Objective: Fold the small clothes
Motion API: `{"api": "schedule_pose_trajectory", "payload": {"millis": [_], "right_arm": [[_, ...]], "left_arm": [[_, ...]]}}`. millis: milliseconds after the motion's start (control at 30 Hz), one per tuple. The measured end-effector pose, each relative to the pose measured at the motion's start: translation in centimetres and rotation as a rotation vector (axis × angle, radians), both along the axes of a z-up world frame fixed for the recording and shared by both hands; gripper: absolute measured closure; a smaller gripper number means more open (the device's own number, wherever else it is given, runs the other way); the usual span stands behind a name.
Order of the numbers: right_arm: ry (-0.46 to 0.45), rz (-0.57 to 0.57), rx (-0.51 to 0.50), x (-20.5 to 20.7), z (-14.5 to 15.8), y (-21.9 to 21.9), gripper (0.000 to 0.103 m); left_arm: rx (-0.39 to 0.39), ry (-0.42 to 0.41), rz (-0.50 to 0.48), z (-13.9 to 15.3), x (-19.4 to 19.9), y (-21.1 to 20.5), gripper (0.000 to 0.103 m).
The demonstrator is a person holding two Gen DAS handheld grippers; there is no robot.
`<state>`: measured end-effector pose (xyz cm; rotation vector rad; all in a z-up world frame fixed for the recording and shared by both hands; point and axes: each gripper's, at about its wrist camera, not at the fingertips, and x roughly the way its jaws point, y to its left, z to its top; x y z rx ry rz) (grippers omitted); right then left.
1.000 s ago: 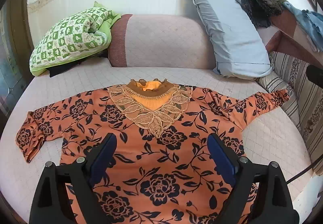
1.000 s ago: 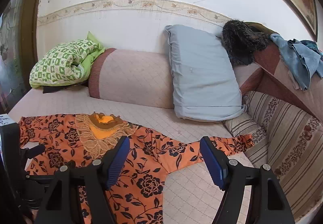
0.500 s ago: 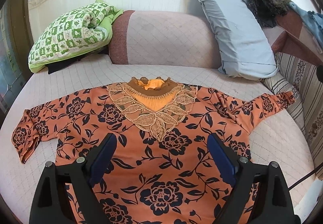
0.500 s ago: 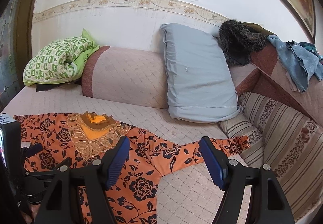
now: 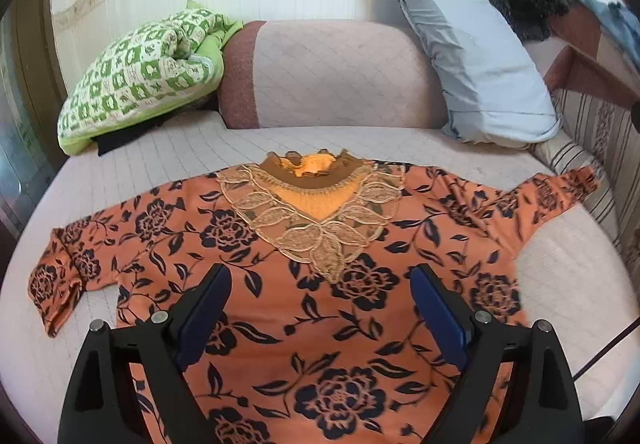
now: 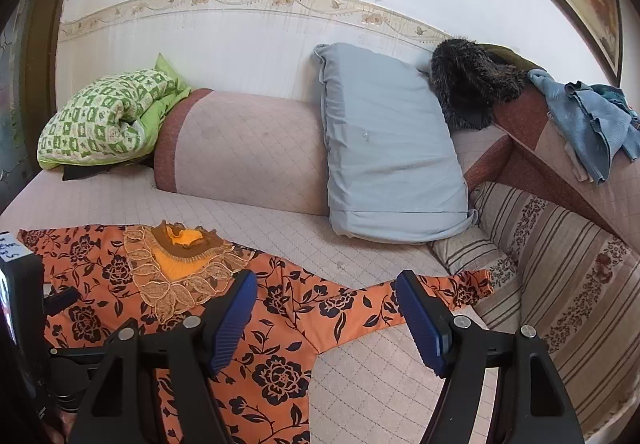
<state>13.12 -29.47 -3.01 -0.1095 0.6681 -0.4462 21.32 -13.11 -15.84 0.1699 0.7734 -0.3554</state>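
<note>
Blouse [image 5: 320, 304], orange with dark flowers, lies flat across the sofa seat [image 5: 168, 156] at frame centre, sleeves spread. Left gripper [image 5: 320, 308] and right gripper [image 6: 326, 308] hover above it, jaws spread, holding nothing. Green quilt [image 5: 140, 76] upper left, grey pillow [image 5: 472, 56] upper right.

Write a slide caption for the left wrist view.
Open left gripper above an orange floral top spread flat on a bed.

Likely home, cushioned sofa [image 6: 248, 148], pillow [image 6: 384, 156]
</note>
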Motion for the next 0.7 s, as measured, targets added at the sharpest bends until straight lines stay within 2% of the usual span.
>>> {"api": "schedule_pose_trajectory", "payload": {"millis": [100,167,233,333,433,567,633,700], "right_arm": [[0.030,-0.005,0.038,0.7,-1.5,-1.0,0.028],[0.076,-0.023,0.090,1.7,-3.8,-3.0,0.028],[0.122,-0.039,0.157,2.5,-6.5,-6.1,0.028],[0.138,-0.153,0.262,2.8,-10.7,-13.8,0.028],[0.062,-0.278,0.401,1.5,-13.1,-22.7,0.028],[-0.097,-0.490,0.520,-1.5,-13.7,-33.7,0.028],[-0.150,-0.528,0.549,-2.0,-13.3,-37.4,0.028],[-0.145,-0.499,0.624,-1.0,-13.1,-39.4,0.028]], "left_arm": [[0.057,-0.013,-0.004,-1.9,0.2,-0.2,0.012],[0.074,-0.011,-0.017,-3.7,0.5,-0.2,0.012],[0.103,-0.011,-0.020,-5.3,0.8,-0.2,0.012],[0.115,0.010,-0.020,-6.9,1.7,-0.2,0.012],[0.100,0.022,-0.023,-7.6,2.8,-0.3,0.012],[0.065,0.037,-0.012,-7.9,4.0,-0.2,0.012],[0.035,0.047,0.002,-7.9,4.7,0.1,0.012],[0.019,0.052,0.021,-8.3,5.3,0.1,0.012]]}}
